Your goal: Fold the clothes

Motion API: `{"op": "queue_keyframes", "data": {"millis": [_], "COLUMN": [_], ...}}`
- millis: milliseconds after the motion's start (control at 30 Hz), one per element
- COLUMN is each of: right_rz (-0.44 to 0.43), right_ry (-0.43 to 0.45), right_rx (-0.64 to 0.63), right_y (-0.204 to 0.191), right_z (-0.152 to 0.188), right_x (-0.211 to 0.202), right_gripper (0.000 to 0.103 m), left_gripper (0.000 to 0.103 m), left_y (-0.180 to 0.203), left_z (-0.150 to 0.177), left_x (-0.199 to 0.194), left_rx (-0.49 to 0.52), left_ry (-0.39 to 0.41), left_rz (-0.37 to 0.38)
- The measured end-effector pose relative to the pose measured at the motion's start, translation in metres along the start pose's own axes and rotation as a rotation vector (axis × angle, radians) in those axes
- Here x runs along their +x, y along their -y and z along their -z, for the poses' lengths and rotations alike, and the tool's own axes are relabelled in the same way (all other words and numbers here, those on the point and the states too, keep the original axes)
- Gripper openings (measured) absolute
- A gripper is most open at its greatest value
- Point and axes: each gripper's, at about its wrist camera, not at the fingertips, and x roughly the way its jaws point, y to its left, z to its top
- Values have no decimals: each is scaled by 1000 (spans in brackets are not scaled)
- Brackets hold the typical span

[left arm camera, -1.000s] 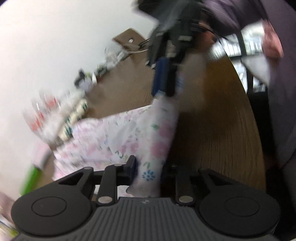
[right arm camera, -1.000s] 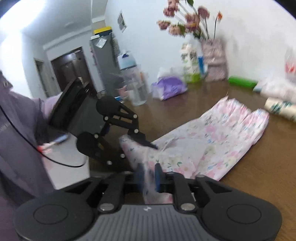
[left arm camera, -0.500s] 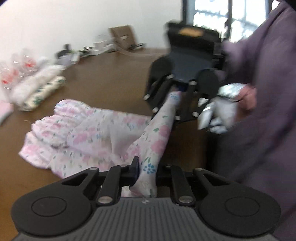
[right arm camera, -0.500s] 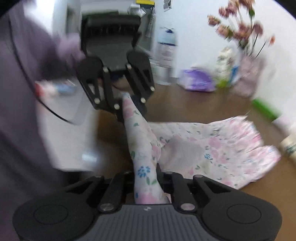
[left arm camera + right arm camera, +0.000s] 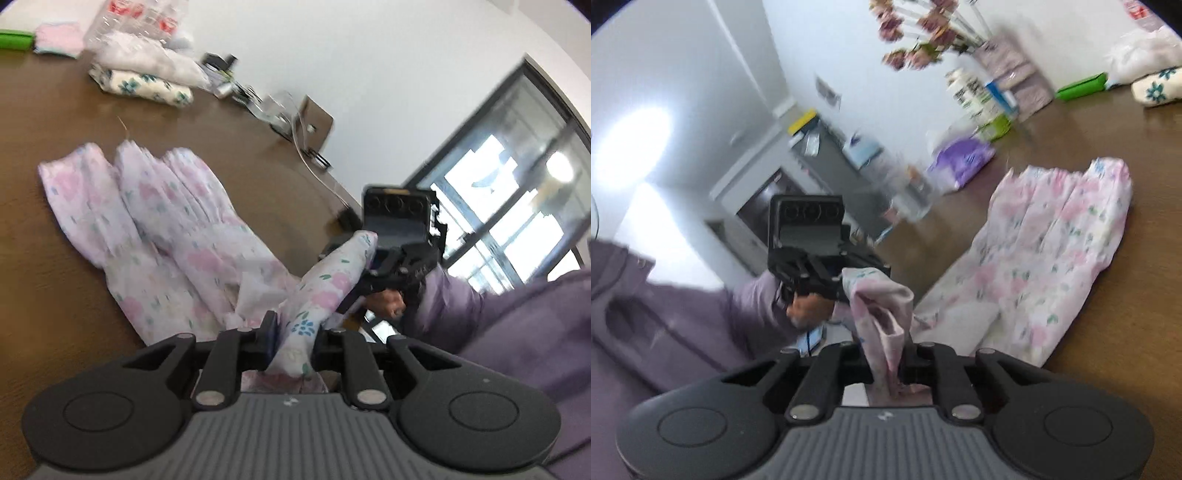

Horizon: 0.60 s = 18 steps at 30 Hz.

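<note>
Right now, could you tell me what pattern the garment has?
A pink floral print on white, garment, clearest in the right wrist view.

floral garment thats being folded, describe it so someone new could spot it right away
On the brown wooden table, look in the middle, away from the clutter along the wall. The floral garment is the spread-out white cloth with pink flowers, one edge lifted and pinched by the left claw and the right claw. The rolled cloth nearby bears teal flowers and lies untouched.
</note>
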Motion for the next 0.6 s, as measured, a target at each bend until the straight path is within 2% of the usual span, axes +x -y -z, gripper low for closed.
{"op": "queue_keyframes", "data": {"millis": [33, 100, 200, 267, 333, 367, 400, 433, 500, 567, 600], "right_rz": [-1, 15, 68, 61, 113, 123, 133, 148, 186, 227, 250], "right_ry": [32, 83, 129, 152, 144, 153, 163, 180, 218, 258, 278], "right_rx": [41, 151, 306, 372, 381, 393, 405, 413, 382, 341, 318], "right_y": [6, 22, 47, 59, 61, 61, 62, 63, 54, 43, 38], "right_z": [-1, -4, -4, -5, -9, -10, -11, -11, -7, -5, -5], "right_x": [-3, -2, 2, 6, 11, 11, 11, 7, -8, -16, -17], "right_gripper": [9, 9, 11, 15, 18, 20, 35, 47, 61, 56, 33], "left_gripper": [29, 56, 74, 79, 54, 29, 25, 25, 24, 20, 16], "left_y": [-5, -14, -27, -33, -34, -35, -38, -41, -42, -37, -34], "left_z": [-8, -14, -25, -21, -11, -8, -6, -1, 10, 19, 23], "left_x": [0, -3, -7, -9, -1, 4, 7, 6, 1, -3, -5], "left_rx": [-36, -79, -144, -181, -225, -257, -297, -337, -381, -391, -405], "left_ry": [18, 53, 107, 146, 157, 147, 145, 171, 230, 287, 311], "left_rz": [-44, -77, -127, -146, -202, -252, -289, -286, -274, -291, -294]}}
